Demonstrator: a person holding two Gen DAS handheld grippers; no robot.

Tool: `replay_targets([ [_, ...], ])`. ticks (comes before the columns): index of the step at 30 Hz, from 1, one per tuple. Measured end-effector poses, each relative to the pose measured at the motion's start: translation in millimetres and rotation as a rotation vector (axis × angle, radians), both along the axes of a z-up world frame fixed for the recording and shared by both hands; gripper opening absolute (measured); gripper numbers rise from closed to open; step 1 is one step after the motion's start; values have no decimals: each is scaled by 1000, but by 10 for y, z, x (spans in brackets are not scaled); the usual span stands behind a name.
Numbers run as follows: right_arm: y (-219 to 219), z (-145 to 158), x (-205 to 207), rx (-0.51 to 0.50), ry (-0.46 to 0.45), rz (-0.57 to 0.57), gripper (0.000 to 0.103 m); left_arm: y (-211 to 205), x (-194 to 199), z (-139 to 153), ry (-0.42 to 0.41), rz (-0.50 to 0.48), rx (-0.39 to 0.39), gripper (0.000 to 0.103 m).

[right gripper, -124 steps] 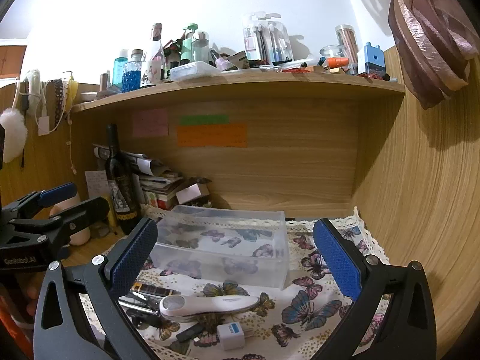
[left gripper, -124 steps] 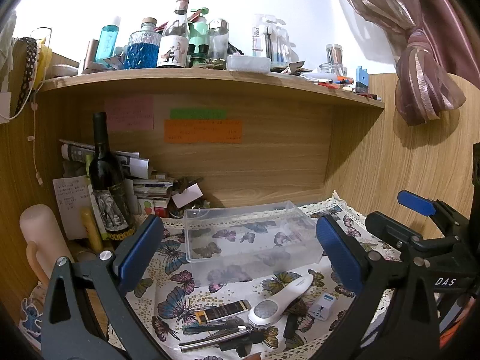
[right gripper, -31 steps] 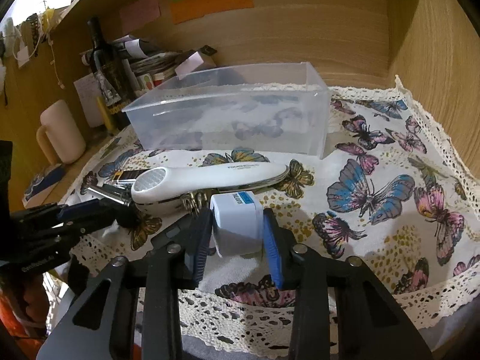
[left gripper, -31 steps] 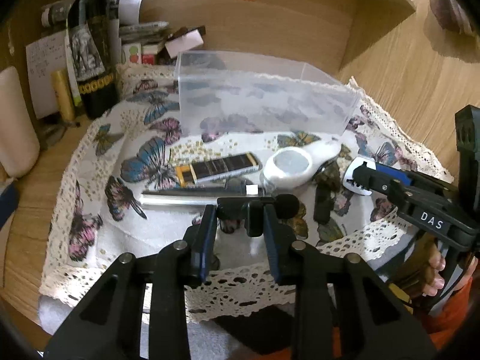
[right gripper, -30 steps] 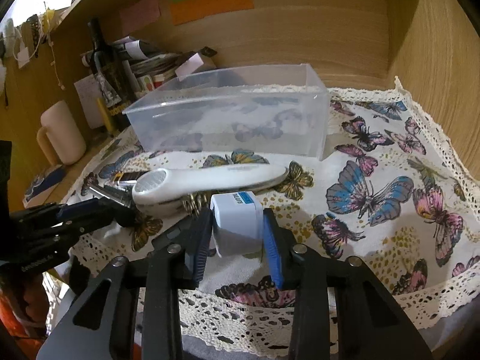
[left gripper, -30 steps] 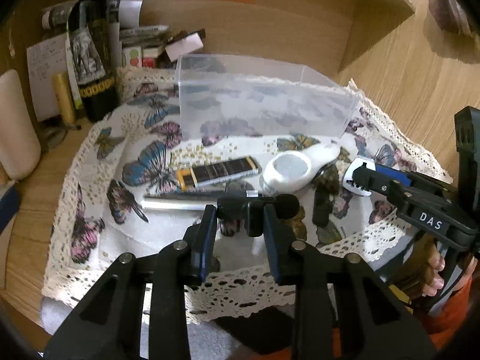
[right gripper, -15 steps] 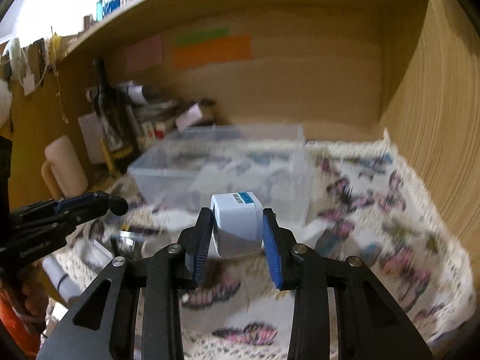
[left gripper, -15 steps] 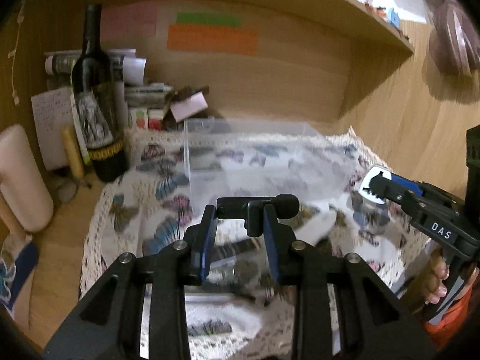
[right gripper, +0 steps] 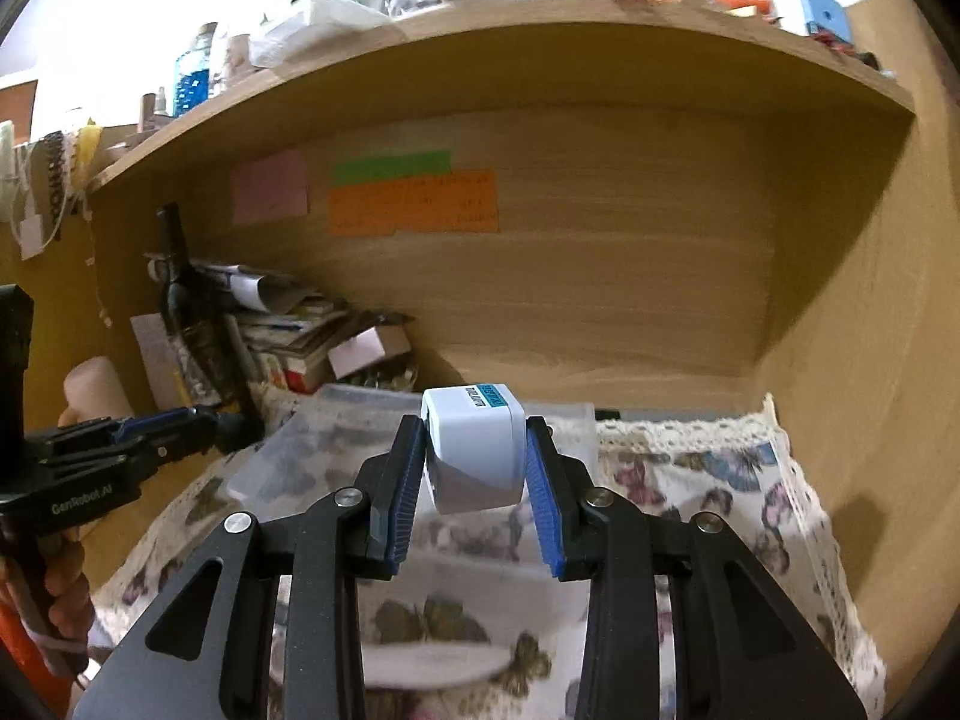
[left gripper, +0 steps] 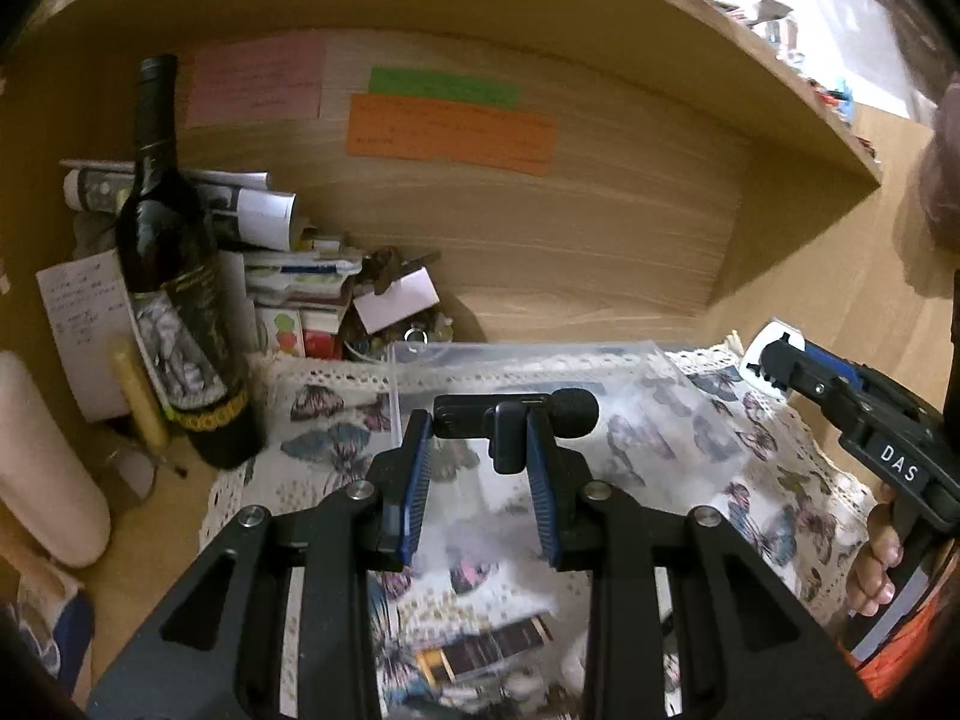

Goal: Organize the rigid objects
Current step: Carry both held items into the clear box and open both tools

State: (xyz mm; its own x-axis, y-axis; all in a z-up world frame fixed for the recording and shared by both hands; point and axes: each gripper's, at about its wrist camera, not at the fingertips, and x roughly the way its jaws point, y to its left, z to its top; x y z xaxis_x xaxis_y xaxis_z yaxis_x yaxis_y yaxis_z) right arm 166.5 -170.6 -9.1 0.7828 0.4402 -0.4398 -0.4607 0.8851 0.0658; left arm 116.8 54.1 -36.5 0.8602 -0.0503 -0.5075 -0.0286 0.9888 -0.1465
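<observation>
My left gripper [left gripper: 479,420] is shut on a small black clip-on microphone [left gripper: 516,409] and holds it in the air over the clear plastic bin [left gripper: 654,420]. My right gripper [right gripper: 474,449] is shut on a white cube charger [right gripper: 474,450] with a blue label, held above the near edge of the bin [right gripper: 360,420]. The right gripper with the charger also shows at the right of the left wrist view [left gripper: 774,357]. A striped bar-shaped object [left gripper: 486,651] lies on the butterfly cloth below my left gripper. A white handheld device [right gripper: 444,669] lies blurred under my right gripper.
A wine bottle [left gripper: 174,276] stands at the left by stacked papers and boxes [left gripper: 300,282]. A pale cylinder [left gripper: 42,462] stands at the far left. The wooden back wall carries sticky notes [left gripper: 450,132]. A cluttered shelf [right gripper: 480,18] hangs overhead. The wooden side wall [right gripper: 870,360] is close on the right.
Both grippers have lifted their objects off the cloth and moved up and forward toward the bin. The views now look toward the back wall.
</observation>
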Motion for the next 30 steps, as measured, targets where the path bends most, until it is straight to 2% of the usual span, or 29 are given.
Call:
replay_targets([
  [8, 208, -156, 486, -47, 78, 0, 30, -39, 502, -109, 86, -11, 37, 30],
  [18, 411, -533, 918, -143, 224, 6, 30, -75, 1043, -454, 245, -59, 41, 30],
  [24, 564, -745, 1008, -226, 277, 27, 30, -202, 1205, -614, 290, -99, 82, 30],
  [30, 625, -866, 1053, -259, 309, 40, 31, -273, 1256, -672, 301, -87, 143, 30],
])
